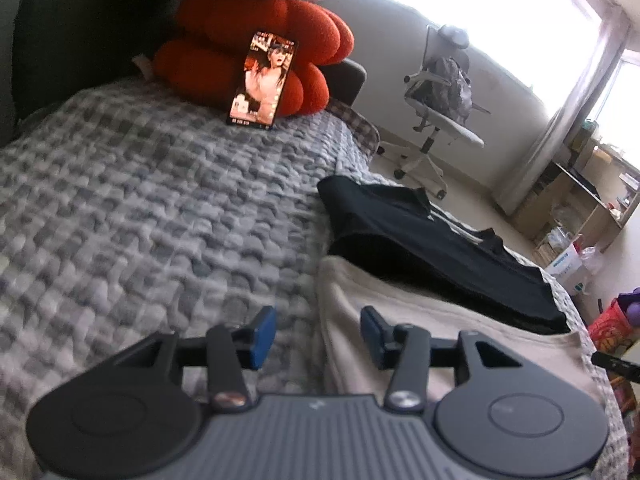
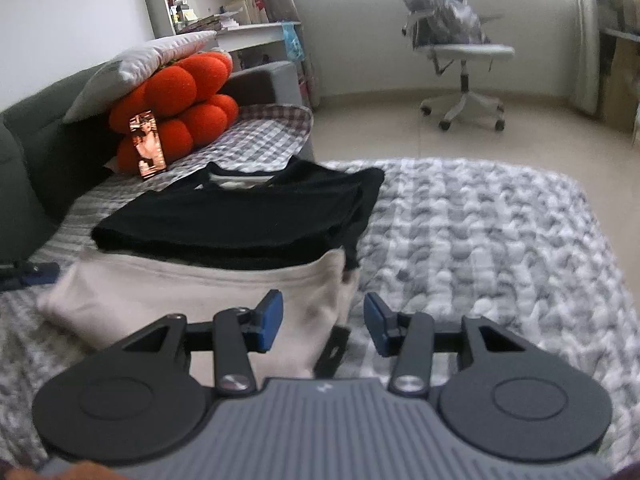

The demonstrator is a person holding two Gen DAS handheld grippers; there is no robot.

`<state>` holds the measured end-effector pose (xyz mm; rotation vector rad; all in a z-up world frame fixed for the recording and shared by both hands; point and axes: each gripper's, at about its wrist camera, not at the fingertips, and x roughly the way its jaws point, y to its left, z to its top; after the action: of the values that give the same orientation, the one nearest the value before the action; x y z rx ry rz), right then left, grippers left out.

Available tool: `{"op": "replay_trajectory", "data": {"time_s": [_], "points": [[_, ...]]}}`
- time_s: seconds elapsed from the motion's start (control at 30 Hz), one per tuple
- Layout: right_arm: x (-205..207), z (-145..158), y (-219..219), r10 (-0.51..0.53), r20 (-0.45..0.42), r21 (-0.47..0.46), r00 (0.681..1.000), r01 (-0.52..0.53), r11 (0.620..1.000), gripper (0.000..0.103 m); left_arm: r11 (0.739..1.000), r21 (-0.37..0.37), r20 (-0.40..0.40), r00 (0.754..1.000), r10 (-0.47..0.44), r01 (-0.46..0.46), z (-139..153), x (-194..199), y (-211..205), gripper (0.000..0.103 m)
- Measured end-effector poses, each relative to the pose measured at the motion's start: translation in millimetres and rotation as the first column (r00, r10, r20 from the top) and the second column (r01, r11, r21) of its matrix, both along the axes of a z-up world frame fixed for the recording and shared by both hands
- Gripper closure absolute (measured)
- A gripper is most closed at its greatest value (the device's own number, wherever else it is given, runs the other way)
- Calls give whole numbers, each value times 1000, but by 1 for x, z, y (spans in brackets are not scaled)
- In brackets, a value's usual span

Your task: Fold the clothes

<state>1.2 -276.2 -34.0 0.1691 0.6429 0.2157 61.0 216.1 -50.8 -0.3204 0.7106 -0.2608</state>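
Cream garment lies between the two tongs, its edges right at their tips

The left tongs stand about half open with nothing between the blue pads; the folded cream cotton garment starts just ahead and to their right, its near left edge falling in the gap between the pads. The right tongs are likewise half open and empty — the same cream garment lies ahead and to their left, its right corner just below the gap. Its long axis runs across from one pair of tongs to the other, so each hand is nearest its own end. Beyond it, farther from both tongs, a folded black t-shirt rests partly on the cream one, on the grey-and-white checked quilted bed cover. The next fold likely needs both ends pinched together.
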Motion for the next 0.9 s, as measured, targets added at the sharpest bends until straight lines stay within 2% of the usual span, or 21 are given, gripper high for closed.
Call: {"op": "replay_trajectory", "data": {"time_s": [0.2,0.37,0.47,0.53,0.67,0.7,0.73,0.77,0.8,0.83,0.9], "points": [[-6,0,3,31,-56,48,998,-29,998,54,1000,-10,-50,999,-5,5,4,-13,1,55],[-9,-6,4,52,-97,75,994,-45,996,54,998,-63,-92,996,0,-6,0,-23,6,55],[-10,-8,7,63,-103,78,993,-55,995,54,996,-93,-108,994,-10,0,-3,-23,5,57],[-10,-8,8,69,-100,83,993,-61,995,54,996,-87,-115,993,-8,-2,-6,-23,1,58],[-7,-11,10,79,-102,99,992,-69,993,54,997,-71,-121,993,-2,-7,-13,-20,-7,75],[-6,-12,11,81,-101,94,992,-71,993,57,998,-66,-116,993,5,-13,-13,-20,-8,81],[-7,-12,13,78,-97,80,992,-71,994,66,998,-60,-109,994,13,-20,-13,-21,-9,84],[-7,-13,14,76,-93,66,993,-70,995,71,998,-54,-103,994,22,-27,-13,-21,-10,92],[-7,-13,14,70,-92,54,993,-65,996,87,998,-48,-96,995,30,-35,-13,-21,-10,95],[-6,-14,14,64,-91,42,994,-61,997,95,998,-45,-84,996,38,-42,-12,-23,-10,96],[-8,-10,9,46,-76,48,996,-42,998,99,998,-32,-48,998,50,-51,-6,-28,-10,97]]}}
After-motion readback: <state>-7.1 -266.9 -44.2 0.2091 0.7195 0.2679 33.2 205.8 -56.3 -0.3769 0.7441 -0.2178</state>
